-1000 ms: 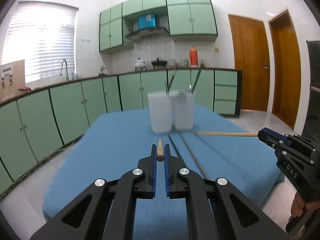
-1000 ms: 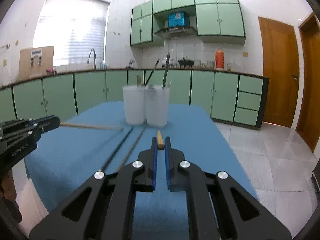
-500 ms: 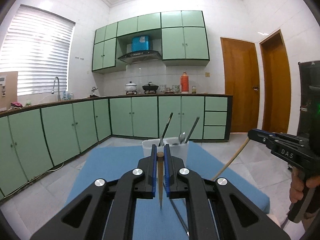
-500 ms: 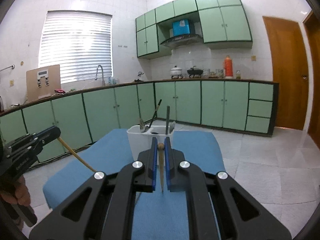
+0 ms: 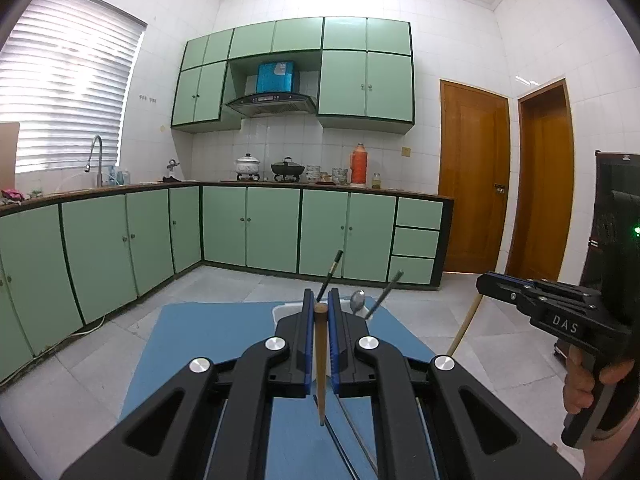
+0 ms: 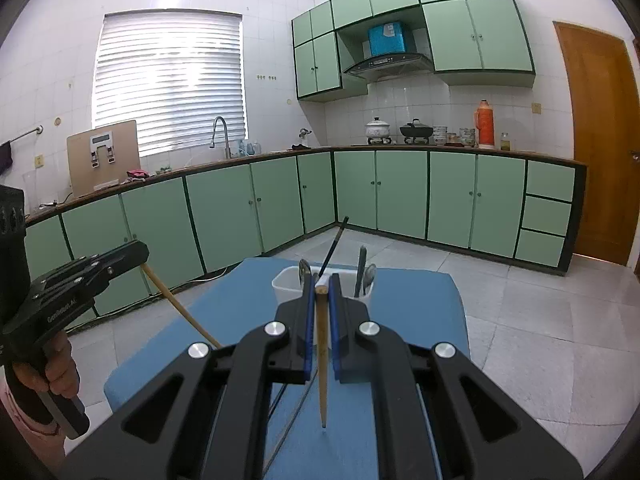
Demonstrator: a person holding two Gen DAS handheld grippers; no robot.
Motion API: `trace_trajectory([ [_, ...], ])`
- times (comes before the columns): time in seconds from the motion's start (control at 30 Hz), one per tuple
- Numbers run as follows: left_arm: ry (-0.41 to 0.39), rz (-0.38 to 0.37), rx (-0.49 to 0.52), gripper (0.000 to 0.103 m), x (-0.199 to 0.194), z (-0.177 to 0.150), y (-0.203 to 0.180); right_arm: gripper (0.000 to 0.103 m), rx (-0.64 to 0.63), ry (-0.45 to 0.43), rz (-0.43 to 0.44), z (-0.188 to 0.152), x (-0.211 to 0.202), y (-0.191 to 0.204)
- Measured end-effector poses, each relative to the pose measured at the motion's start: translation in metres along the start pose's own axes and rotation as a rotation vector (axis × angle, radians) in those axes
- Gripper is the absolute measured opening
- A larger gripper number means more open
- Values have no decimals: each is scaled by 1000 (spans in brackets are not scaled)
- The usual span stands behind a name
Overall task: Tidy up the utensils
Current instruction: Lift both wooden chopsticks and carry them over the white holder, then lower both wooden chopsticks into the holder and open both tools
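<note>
Two hand-held grippers, left [image 5: 319,312] and right [image 6: 321,289], each clamp a chopstick [image 5: 320,360]; only our right view shows both cup [image 6: 288,286] rims above open counter [image 6: 420,292].

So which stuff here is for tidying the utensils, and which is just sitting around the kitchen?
For the job:
- left gripper, holding a wooden chopstick
- right gripper, holding another chopstick
- white utensil holder
- dark chopsticks on the blue table

Just sitting around:
- white pot
- black wok
- orange thermos
- tap

"DAS" is lettered in pale capitals on the black body of the right gripper [image 5: 481,283], seen from the left wrist; a faint "GenRobot.AI" is printed along the left gripper [image 6: 142,251], seen from the right wrist
</note>
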State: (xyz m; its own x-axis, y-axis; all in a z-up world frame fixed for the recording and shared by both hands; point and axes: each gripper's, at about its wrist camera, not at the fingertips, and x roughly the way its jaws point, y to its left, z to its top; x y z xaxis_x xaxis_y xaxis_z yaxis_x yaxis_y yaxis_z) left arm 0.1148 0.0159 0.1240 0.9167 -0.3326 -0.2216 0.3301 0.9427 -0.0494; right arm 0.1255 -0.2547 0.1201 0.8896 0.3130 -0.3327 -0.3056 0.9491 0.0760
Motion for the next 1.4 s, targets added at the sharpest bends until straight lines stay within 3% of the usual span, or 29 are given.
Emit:
trace_trajectory([
  [0.2,-45,16,-3,7,1,16,6,6,-13,-47,24,27,2,2],
  [0.43,-156,29,22,7,-1,52,4,6,-27,-137,37,72,2,2],
  [0.6,-208,56,43,7,23,74,3,6,-36,-192,-1,110,22,-7],
  [0.73,-195,67,28,7,59,81,10,6,-38,-197,-33,123,51,-18],
  [1.03,-72,86,-6,7,146,61,33,6,27,-104,-27,98,124,-42],
  [1.4,8,101,-15,7,185,34,43,6,43,-13,-37,59,165,-35],
])
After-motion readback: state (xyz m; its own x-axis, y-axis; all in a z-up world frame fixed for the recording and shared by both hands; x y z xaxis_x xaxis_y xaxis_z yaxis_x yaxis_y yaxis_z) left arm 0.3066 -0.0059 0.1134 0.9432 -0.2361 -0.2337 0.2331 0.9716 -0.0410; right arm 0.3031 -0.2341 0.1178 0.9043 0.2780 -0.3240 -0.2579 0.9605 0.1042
